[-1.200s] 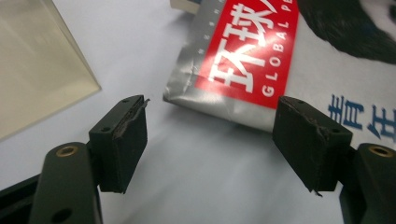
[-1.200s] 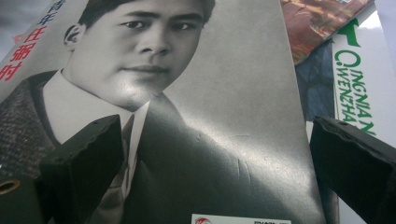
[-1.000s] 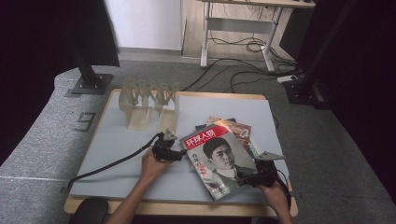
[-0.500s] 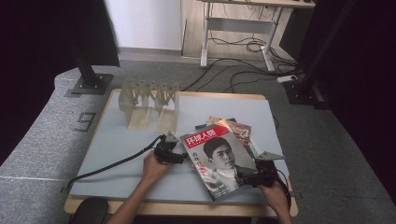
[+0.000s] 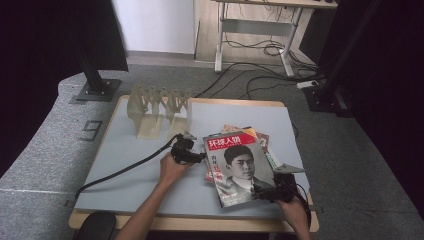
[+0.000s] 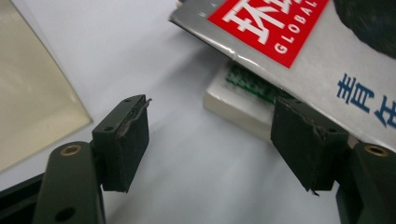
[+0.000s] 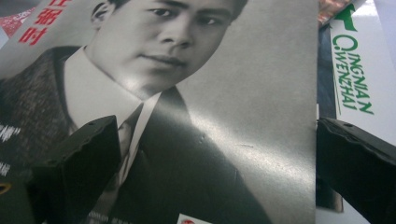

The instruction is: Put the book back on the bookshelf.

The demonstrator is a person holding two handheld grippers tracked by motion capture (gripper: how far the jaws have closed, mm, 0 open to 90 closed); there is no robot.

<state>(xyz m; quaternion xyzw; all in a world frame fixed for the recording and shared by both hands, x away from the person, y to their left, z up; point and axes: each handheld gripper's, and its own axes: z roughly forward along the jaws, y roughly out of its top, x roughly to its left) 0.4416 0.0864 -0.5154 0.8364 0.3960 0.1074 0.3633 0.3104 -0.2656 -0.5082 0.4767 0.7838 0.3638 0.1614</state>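
A grey magazine with a red title block and a man's portrait lies tilted on top of a small stack of magazines at the table's right middle. My left gripper stands open at the magazine's upper left corner. In the left gripper view its jaws straddle bare table, and the right one sits under the overhanging cover beside the stack. My right gripper is at the cover's lower right corner. Its jaws are wide apart over the portrait.
A translucent beige file rack stands at the back left of the grey table, and its wall shows in the left gripper view. The left gripper's black cable trails to the front left. A white cover with green lettering lies under the magazine.
My left gripper has edged right toward the magazine's top corner. The right gripper has shifted slightly left at the lower corner. The magazine has barely moved.
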